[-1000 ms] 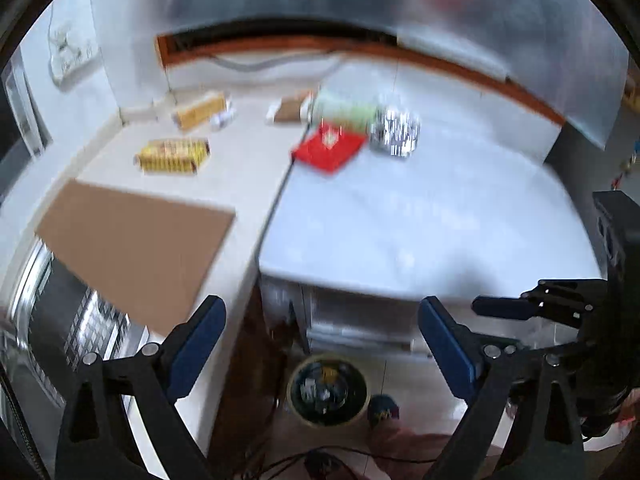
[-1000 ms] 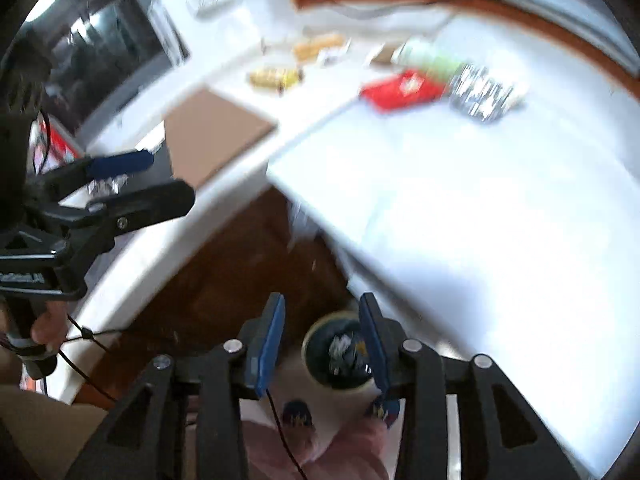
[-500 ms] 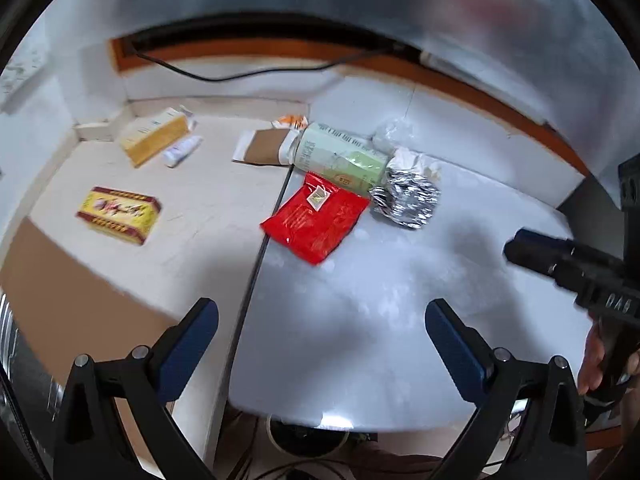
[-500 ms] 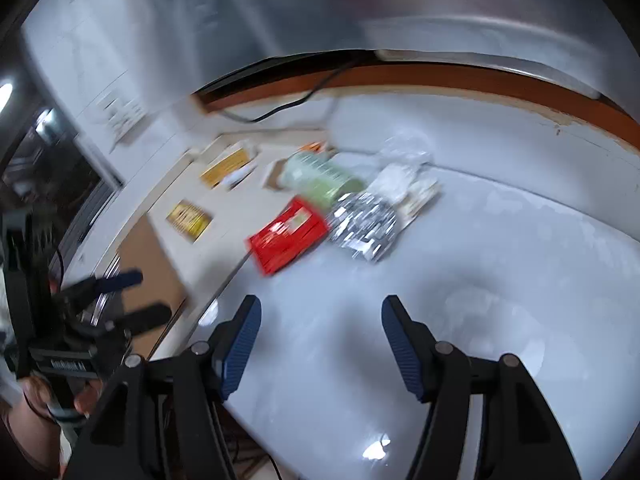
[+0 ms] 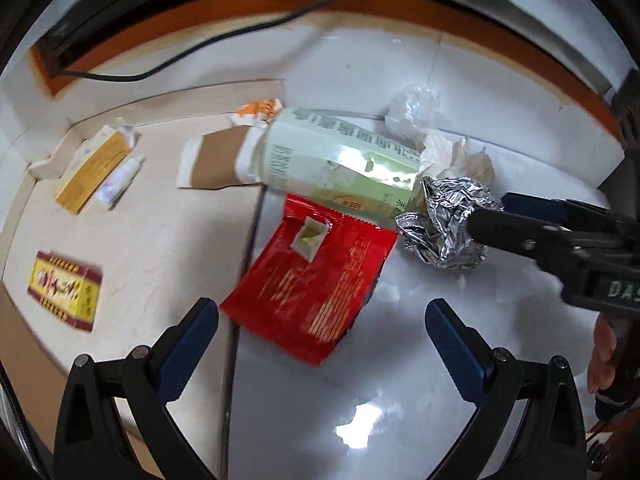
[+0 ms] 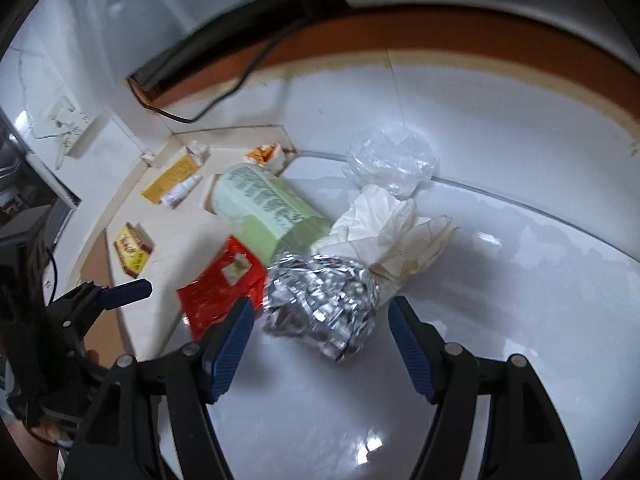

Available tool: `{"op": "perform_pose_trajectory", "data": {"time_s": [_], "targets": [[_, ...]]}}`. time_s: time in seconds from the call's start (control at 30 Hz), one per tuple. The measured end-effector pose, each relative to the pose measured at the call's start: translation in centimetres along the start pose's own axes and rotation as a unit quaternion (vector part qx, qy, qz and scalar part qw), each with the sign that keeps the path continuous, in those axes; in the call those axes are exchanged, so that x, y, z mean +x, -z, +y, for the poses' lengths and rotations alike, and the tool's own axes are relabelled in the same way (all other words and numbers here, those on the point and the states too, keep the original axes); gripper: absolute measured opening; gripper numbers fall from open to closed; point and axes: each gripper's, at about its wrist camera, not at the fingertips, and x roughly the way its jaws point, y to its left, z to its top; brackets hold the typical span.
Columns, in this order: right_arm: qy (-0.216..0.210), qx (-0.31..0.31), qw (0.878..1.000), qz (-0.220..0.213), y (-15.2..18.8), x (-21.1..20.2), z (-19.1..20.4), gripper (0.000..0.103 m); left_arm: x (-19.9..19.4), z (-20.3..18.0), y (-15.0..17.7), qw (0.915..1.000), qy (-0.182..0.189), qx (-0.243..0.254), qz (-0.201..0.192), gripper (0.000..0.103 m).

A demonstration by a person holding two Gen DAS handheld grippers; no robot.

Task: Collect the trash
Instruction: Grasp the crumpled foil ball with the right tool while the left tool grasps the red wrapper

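A heap of trash lies on the white table: a red snack packet (image 5: 316, 280) (image 6: 222, 286), a pale green carton (image 5: 340, 164) (image 6: 266, 206) on its side, a crumpled foil ball (image 5: 444, 224) (image 6: 320, 300), a crumpled white paper (image 6: 384, 226) and a clear plastic bag (image 6: 390, 160). My left gripper (image 5: 320, 340) is open, just short of the red packet. My right gripper (image 6: 320, 344) is open, its fingers on either side of the foil ball's near end. The right gripper's fingers (image 5: 520, 228) show in the left wrist view beside the foil.
On the beige counter to the left lie a yellow-red box (image 5: 64, 290), a yellow box with a tube (image 5: 94, 168), a brown card (image 5: 218, 158) and an orange-white wrapper (image 5: 256, 112). A black cable (image 5: 240, 30) runs along the back wall.
Both grippers have moved forward and down toward the trash heap, which now fills both views. The right gripper has opened wider and closed in on the foil ball.
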Motion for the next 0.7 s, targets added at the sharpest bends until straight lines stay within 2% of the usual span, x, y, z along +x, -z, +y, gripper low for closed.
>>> {"op": "perform_pose_trajectory", "data": {"time_s": [0.1, 0.13, 0.17, 0.27, 0.3, 0.43, 0.57, 0.7], "targets": [[0.004, 0.006, 1.0, 0.016, 0.1, 1.4, -0.3, 0.07, 1.0, -0.2, -0.5, 0.9999, -0.007, 0.006, 0.01, 0.102], [0.001, 0.009, 1.0, 0.019, 0.2, 1.6, -0.5, 0.065, 1.4, -0.1, -0.7, 0.9999, -0.01, 0.006, 0.012, 0.102], [-0.022, 0.015, 1.0, 0.016, 0.3, 1.6, -0.7, 0.059, 1.8, 0.0, -0.9, 0.9998, -0.013, 0.005, 0.014, 0.102], [-0.029, 0.01, 0.999, 0.014, 0.6, 1.3, -0.5, 0.055, 2.5, 0.4, -1.4, 0.9997, -0.017, -0.002, 0.016, 0.102], [-0.028, 0.004, 1.0, 0.011, 0.7, 1.0, -0.5, 0.04, 2.8, 0.6, -1.6, 0.9997, -0.018, -0.004, 0.017, 0.102], [-0.025, -0.005, 1.0, 0.017, 1.2, 0.3, -0.7, 0.039, 3.6, 1.2, -2.0, 0.9995, -0.007, -0.006, 0.029, 0.102], [-0.041, 0.012, 0.999, 0.022, 1.6, 0.1, -1.5, 0.039, 4.6, 1.3, -2.2, 0.9991, -0.01, 0.005, 0.041, 0.102], [-0.049, 0.023, 0.998, 0.02, 1.7, 0.2, -1.9, 0.039, 5.8, 1.9, -2.5, 0.998, -0.015, -0.007, 0.061, 0.102]]}}
